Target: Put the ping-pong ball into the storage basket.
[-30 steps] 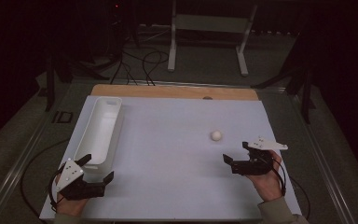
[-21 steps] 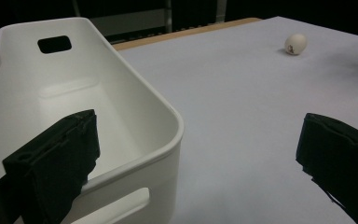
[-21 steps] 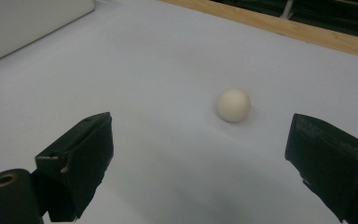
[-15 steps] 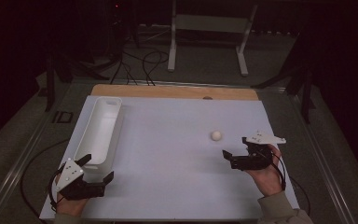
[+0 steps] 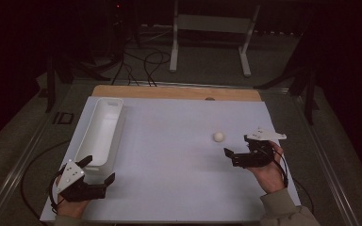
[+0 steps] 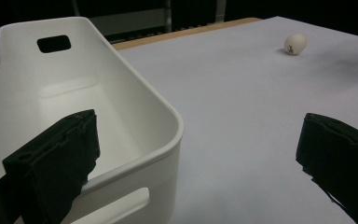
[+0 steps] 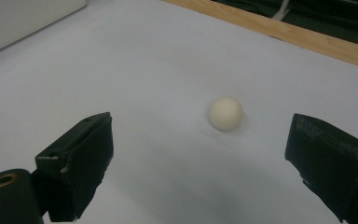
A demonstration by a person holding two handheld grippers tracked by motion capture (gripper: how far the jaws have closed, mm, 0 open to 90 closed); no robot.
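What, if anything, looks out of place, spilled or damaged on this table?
Nothing stands out. The white bin sits upright and empty at the left, the ball rests alone on the white sheet, with no spill or damage visible.

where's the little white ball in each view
High view: ball right of centre on the white table sheet, just ahead-left of the right gripper.
Left gripper view: ball far off, upper right.
Right gripper view: ball centre, ahead of the open jaws.
Shared landmark: white bin.
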